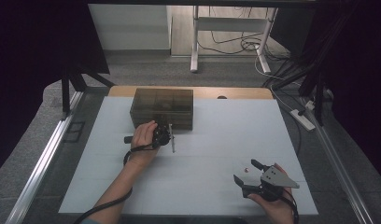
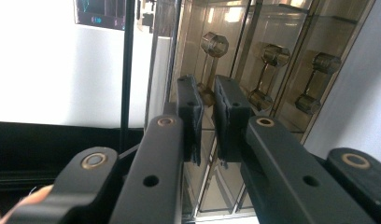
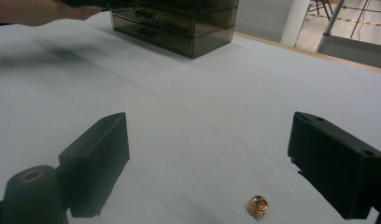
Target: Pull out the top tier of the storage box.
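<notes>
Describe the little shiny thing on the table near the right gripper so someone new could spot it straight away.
Start from the pale table sheet and go to the open right gripper at its near right. Just beyond the gripper's tips lies a tiny gold-coloured metal piece, perhaps a ring or bead. It is the one loose item there, far from the smoky drawer box.

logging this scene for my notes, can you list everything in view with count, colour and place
drawer box: 1, smoky translucent brown, far middle of the table, front toward the person
drawer handles: 3 seen, same smoky brown, on the drawer fronts in the left gripper view
small ornament: 1, gold-copper, on the table between the right gripper's jaws, untouched
table: 1, pale grey-white top, wooden far edge
white frame stand: 1, on the floor beyond the table
left gripper: 1, black, at the drawer front, jaws nearly closed around a handle
right gripper: 1, black, near right, jaws open
left hand: 1, holds the left gripper
</notes>
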A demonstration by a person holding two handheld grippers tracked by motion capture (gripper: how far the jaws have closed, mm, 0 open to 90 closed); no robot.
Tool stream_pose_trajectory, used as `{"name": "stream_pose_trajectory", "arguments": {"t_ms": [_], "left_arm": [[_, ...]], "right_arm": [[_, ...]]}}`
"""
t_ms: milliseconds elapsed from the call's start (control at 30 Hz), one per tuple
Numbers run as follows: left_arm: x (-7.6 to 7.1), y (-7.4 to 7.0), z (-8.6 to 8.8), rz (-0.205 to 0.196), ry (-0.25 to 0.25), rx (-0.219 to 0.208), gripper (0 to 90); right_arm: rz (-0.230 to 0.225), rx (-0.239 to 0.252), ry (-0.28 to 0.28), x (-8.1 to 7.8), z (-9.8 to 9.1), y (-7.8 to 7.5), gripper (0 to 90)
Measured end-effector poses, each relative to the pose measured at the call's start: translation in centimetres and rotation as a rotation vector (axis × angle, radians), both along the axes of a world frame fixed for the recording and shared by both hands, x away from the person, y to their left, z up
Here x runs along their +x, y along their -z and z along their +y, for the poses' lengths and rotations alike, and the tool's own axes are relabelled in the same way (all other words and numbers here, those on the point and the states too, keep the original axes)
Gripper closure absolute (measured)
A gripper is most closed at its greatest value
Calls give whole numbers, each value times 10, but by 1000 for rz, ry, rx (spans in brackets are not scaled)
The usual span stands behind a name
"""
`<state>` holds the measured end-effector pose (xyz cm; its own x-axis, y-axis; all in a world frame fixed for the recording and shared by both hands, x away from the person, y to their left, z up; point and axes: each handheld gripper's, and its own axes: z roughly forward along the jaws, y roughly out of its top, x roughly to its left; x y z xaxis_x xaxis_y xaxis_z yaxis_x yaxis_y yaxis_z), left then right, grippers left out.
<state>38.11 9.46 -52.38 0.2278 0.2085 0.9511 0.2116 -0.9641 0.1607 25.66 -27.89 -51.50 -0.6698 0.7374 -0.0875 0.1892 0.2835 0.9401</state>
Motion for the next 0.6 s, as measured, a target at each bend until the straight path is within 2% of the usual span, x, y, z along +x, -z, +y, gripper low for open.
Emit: {"name": "stream_pose_trajectory", "arguments": {"t_ms": [600], "left_arm": [[-8,1,-1,-7,-6,-5,817]], "right_arm": [[2,-3,-4,0,2,1,123]]}}
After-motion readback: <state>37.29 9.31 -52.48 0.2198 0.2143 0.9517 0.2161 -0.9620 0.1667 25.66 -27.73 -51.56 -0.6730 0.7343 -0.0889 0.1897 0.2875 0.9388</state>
